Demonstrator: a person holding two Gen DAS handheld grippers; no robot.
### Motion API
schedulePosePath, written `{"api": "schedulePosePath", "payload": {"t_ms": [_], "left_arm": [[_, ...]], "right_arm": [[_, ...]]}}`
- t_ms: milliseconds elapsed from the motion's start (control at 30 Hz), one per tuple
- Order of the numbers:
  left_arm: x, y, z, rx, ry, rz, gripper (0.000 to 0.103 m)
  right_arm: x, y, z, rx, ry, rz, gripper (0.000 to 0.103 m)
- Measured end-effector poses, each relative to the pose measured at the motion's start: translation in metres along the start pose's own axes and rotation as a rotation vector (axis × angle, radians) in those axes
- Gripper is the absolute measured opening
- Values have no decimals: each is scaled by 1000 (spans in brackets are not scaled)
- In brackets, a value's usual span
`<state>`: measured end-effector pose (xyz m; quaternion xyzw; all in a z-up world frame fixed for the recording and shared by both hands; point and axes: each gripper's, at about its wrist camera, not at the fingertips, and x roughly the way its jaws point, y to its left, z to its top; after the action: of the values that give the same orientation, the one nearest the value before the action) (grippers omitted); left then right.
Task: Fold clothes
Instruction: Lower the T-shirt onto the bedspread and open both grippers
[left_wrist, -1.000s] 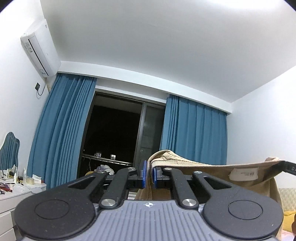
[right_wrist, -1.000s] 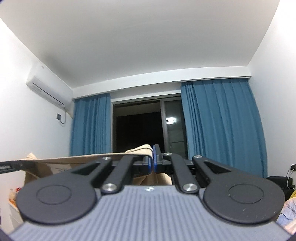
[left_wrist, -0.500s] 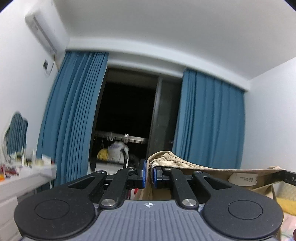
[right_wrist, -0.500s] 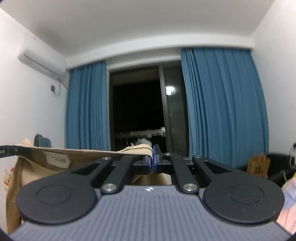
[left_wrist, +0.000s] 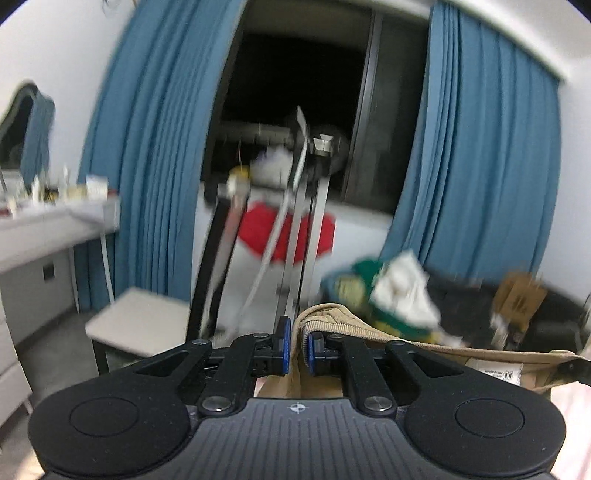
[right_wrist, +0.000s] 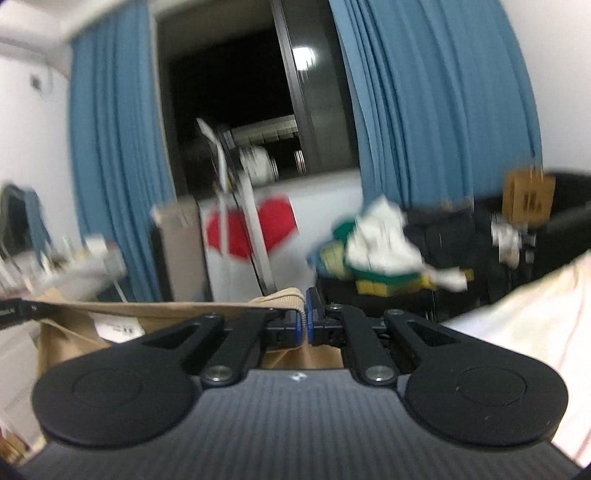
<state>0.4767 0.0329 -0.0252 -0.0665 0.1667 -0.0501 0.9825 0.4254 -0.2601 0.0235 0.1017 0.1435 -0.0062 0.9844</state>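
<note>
A tan garment with a ribbed hem is held in the air, stretched taut between both grippers. My left gripper is shut on its ribbed edge; the cloth runs right to the other gripper's tip, with a white label showing. My right gripper is shut on the other corner of the tan garment; the cloth runs left to the left gripper's tip. The rest of the garment hangs below, hidden by the gripper bodies.
Blue curtains flank a dark window. A metal rack with a red-heart cloth stands ahead. A pile of green, yellow and white clothes lies on a dark sofa. A white dresser is left; pale bedding right.
Both grippers have tilted downward with the garment: the view swung from the ceiling and curtain tops to the rack, clothes pile and sofa. Both grips on the cloth are unchanged.
</note>
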Motion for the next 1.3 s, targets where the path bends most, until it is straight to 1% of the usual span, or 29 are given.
{"api": "schedulePosePath", "payload": {"t_ms": [100,200,267,367,400,433,467,500,533,567,600,667,800,867,933,1067,1167,1267,1300], "left_arm": [[56,13,-40,-13,128,0,12],[95,30,-65,-43,243,-6,12],[109,39,-75,-51,295,-6,12],[116,45,-81,-34,302,-21,13],[117,47,-83,-28,304,-26,20],[114,47,-81,-26,302,-28,41],[109,47,-79,-25,301,-30,54],[104,46,-77,-23,299,-32,76],[100,46,-75,-22,297,-35,91],[91,43,-69,-16,303,-45,94],[81,39,-62,-10,310,-56,96],[59,32,-49,11,327,-80,98],[16,25,-37,81,338,-96,101],[-9,29,-33,64,336,-111,101],[-37,36,-33,32,332,-115,101],[-103,60,-42,3,289,-118,99],[-152,81,-56,-11,235,-113,96],[-183,103,-74,-85,216,-81,88],[-190,110,-80,-118,212,-73,82]], "right_arm": [[59,-13,-40,-15,125,-8,6],[95,-20,-60,-24,225,-12,6],[107,-20,-67,-27,279,-11,7],[118,-17,-68,-16,346,12,8],[120,-17,-68,-8,367,24,9],[120,-15,-64,-5,378,40,14],[117,-13,-62,3,386,55,18],[114,-12,-61,15,395,70,39],[112,-11,-59,26,405,84,68],[109,-10,-58,38,414,99,79],[105,-8,-57,40,420,107,84],[96,-3,-53,35,433,115,83],[79,3,-47,24,464,123,83],[63,4,-42,33,456,133,83],[41,-1,-39,76,430,132,83],[-30,-10,-47,165,381,103,83],[-99,-10,-65,206,335,81,83],[-165,-11,-88,278,268,90,83],[-184,-13,-96,308,245,100,83]]}}
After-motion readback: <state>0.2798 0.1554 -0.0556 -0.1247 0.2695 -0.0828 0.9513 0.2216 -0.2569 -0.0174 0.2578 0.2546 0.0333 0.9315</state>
